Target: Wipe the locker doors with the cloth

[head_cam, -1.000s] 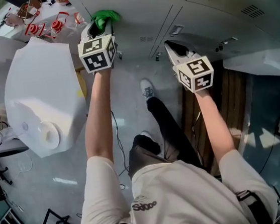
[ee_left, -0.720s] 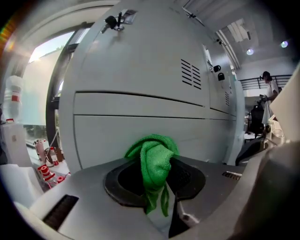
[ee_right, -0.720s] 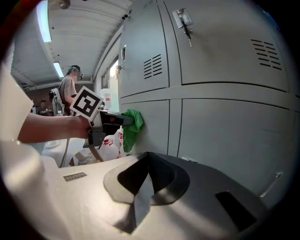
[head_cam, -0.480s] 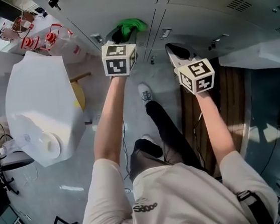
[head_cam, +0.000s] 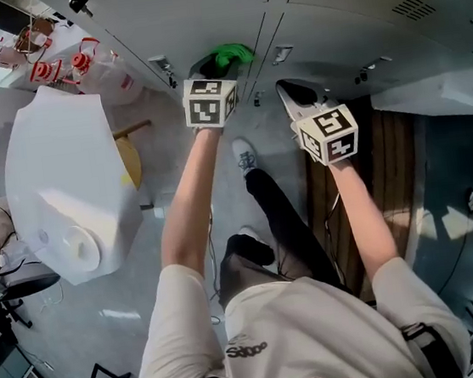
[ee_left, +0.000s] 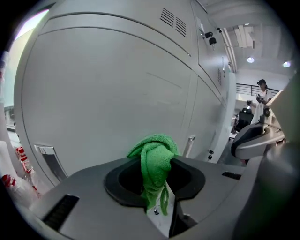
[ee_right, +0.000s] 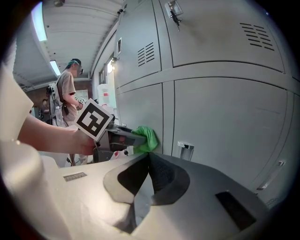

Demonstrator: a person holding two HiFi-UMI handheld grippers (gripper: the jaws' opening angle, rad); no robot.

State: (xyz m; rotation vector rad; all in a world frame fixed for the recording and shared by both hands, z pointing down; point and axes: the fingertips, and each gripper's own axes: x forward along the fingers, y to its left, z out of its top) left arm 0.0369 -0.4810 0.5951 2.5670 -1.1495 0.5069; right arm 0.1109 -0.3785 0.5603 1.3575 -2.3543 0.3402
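Observation:
A green cloth is bunched between the jaws of my left gripper, which is shut on it. The cloth presses against a grey locker door close to the seam between two doors. In the right gripper view the cloth touches the door beside a small handle. My right gripper is shut with nothing in it. It hovers just short of the neighbouring door, to the right of the left gripper.
A large white moulded cover stands at the left, with plastic bags with red print behind it. A wooden bench runs under the lockers at the right. My legs and shoe are below. A person stands further off.
My left gripper has slid to the right along the locker doors with the cloth, closer to the right gripper. The right gripper has hardly moved.

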